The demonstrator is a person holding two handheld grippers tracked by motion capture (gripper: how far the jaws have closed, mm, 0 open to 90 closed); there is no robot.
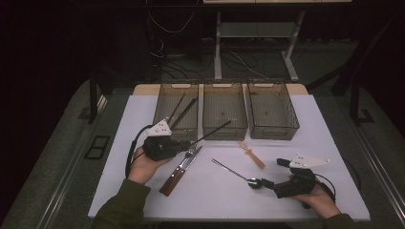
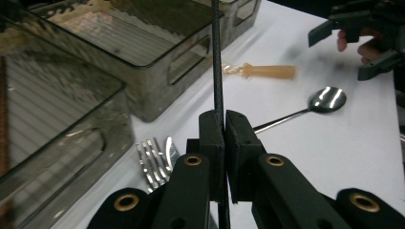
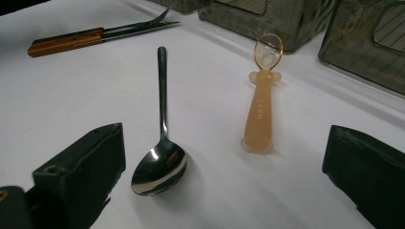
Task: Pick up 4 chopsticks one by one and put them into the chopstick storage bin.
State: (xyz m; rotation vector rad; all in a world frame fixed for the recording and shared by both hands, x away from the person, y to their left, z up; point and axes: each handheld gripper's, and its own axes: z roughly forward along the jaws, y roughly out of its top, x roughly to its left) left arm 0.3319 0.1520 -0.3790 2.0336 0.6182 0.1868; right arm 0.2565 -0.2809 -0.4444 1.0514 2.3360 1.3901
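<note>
Your left gripper (image 1: 179, 145) is clamped on a black chopstick (image 1: 212, 131) — its long axis runs up-right, tip over the middle bin (image 1: 224, 129). The left bin (image 1: 165, 107), holding two more chopsticks, lies just up-left. Your right gripper (image 1: 267, 183) stands open at the spoon (image 1: 236, 172).

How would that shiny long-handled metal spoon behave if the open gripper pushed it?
The shiny long-handled metal spoon looks stiff, so it probably would not bend. On the smooth white table, it may slide or pivot. Its rounded bowl might rock slightly.
</note>
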